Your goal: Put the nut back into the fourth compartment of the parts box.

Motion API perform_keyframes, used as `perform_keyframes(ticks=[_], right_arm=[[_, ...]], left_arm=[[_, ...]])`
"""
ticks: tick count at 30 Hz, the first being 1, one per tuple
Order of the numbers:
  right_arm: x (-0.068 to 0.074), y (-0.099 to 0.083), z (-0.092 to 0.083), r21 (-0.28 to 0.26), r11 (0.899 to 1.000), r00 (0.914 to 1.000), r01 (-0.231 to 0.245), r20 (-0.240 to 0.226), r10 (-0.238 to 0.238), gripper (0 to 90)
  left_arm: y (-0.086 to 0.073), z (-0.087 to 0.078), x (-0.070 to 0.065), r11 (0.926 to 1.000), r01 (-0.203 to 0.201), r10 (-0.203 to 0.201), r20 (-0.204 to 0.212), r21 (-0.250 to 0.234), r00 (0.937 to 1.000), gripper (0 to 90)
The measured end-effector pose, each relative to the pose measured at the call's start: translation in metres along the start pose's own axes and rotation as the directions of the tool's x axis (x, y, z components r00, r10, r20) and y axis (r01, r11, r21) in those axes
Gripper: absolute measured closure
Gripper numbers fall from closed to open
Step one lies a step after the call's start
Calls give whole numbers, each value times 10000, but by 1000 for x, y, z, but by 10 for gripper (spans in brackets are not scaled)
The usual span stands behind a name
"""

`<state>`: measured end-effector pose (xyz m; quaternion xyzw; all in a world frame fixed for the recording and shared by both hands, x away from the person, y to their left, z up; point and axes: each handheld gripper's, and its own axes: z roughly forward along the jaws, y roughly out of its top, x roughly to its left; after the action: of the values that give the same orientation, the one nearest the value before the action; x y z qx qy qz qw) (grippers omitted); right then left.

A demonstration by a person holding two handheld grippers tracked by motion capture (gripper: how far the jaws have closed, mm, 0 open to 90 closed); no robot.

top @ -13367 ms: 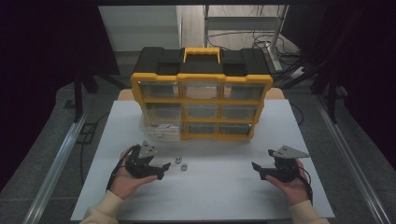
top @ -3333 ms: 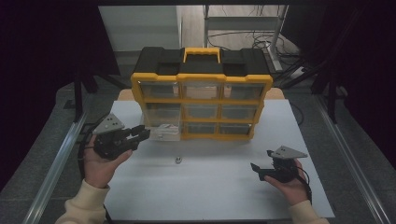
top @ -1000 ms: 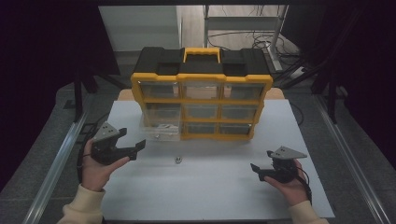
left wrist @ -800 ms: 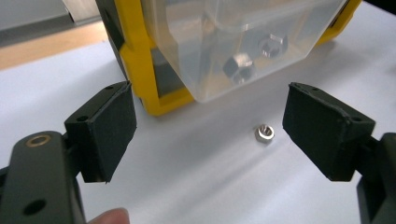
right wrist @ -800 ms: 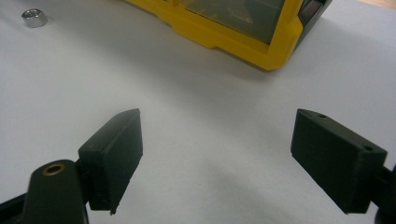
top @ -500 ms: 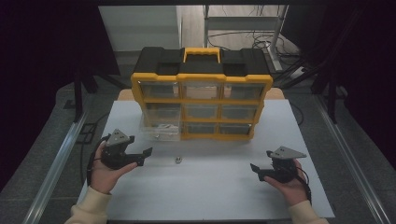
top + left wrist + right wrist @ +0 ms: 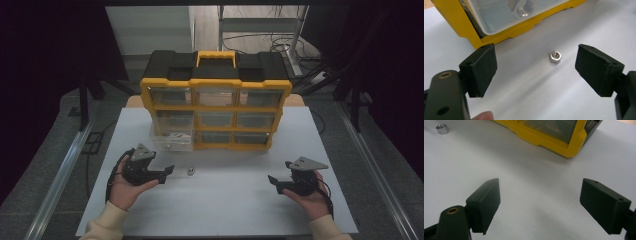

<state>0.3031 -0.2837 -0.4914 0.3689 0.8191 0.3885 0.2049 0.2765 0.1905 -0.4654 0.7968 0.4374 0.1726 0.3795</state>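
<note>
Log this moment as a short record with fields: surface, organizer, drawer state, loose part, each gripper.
surface: white table top
organizer: yellow and black drawer cabinet, standing at the far side, black lid with a yellow handle
drawer state: lower-left clear drawer pulled out, at least one nut inside
loose part: single hex nut lying flat on the table in front of the cabinet
left gripper: open, aimed at the loose nut, not touching it
right gripper: open, holding nothing, low over bare table
</note>
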Motion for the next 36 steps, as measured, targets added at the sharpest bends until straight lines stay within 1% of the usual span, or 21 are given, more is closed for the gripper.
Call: perform_keyframes(ticks=[3,8,12,20,25,28,32,36], right_arm=[[-1,0,0,-2,10000,10000,-1,3,1,171],[-1,0,0,16,10000,10000,8,-2,-8,171],[0,0,0,15,10000,10000,35,-3,-35,171],[0,0,1,38,10000,10000,30,-20,-30,171],[0,0,1,63,10000,10000,54,-28,-53,171],[0,0,1,75,10000,10000,59,-27,-59,171],[0,0,2,91,9999,10000,65,-35,-65,172],[1,0,2,113,9999,10000,74,-43,-73,171]], left_arm=[[0,3,-1,10000,9,-9,21,71,10000,186],[-1,10,-6,9997,-88,86,98,214,9999,186],[-1,16,-12,9985,-335,329,160,428,9993,185],[-1,32,-22,9956,-545,520,350,757,9980,185],[-1,43,-28,9920,-765,716,515,1001,9961,185],[-1,48,-30,9912,-765,710,533,1083,9960,185],[-2,56,-34,9883,-890,813,663,1241,9945,185],[-2,65,-38,9817,-1157,1057,727,1510,9917,185]])
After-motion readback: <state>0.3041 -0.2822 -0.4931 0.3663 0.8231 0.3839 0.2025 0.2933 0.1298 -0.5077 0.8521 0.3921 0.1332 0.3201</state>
